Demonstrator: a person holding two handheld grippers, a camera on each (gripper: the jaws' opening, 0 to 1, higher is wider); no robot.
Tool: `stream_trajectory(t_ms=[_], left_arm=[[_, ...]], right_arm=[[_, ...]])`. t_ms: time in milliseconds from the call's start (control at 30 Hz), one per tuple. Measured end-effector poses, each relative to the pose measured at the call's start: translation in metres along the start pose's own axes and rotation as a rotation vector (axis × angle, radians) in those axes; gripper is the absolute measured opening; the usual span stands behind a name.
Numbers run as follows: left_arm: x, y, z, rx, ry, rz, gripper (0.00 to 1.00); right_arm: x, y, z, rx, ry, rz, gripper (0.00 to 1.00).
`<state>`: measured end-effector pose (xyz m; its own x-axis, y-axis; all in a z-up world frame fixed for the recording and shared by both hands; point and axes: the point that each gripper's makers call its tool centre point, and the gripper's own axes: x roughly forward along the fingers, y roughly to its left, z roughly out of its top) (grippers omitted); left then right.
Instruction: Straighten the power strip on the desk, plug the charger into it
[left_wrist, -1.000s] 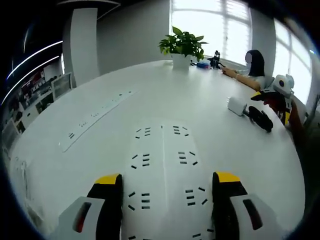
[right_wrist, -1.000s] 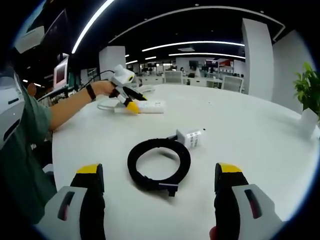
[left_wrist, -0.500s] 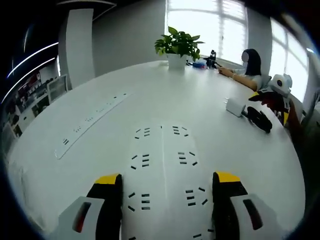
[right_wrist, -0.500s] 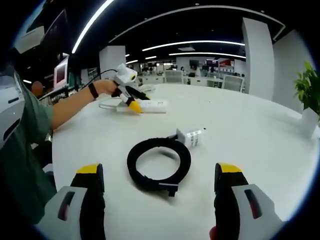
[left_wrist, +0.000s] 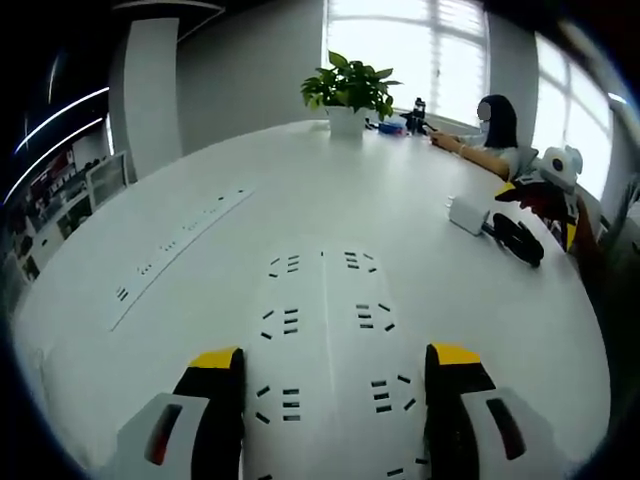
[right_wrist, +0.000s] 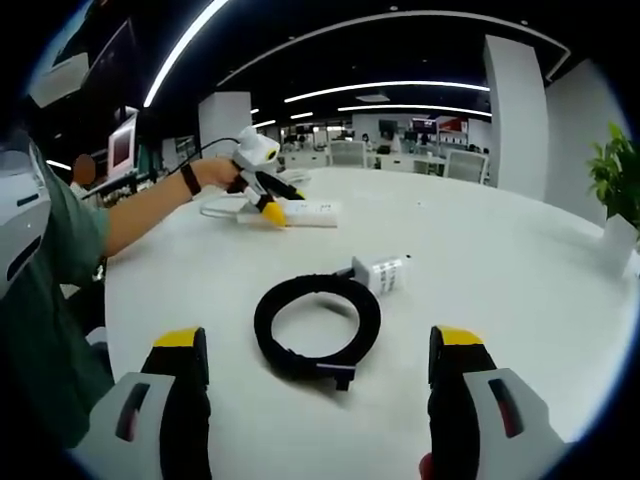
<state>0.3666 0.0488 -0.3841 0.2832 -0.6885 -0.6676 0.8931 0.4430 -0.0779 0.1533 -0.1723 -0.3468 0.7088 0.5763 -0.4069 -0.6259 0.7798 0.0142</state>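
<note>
A white power strip lies on the white desk between my left gripper's jaws, which press its two long sides. In the right gripper view that same strip sits at the far side of the desk, with the left gripper held on its end by a hand. The charger is a white adapter joined to a black coiled cable. It lies just ahead of my right gripper, which is open and holds nothing. The left gripper view shows the adapter, the cable and the right gripper at the right.
A long flat socket panel is set into the desk's left part. A potted plant stands at the far edge, with a seated person beside it. A white cord trails behind the strip. A sleeve fills the near left.
In the right gripper view the left gripper and the power strip have shifted a little to the right together. The left gripper view has turned slightly. The charger has not moved.
</note>
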Motion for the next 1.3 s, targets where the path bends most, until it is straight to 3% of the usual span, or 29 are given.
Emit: stream_trajectory(t_ms=[1300], left_arm=[[0.022, -0.019, 0.019, 0.094, 0.025, -0.086, 0.75]], right_arm=[[-0.001, -0.005, -0.004, 0.004, 0.001, -0.003, 0.91]])
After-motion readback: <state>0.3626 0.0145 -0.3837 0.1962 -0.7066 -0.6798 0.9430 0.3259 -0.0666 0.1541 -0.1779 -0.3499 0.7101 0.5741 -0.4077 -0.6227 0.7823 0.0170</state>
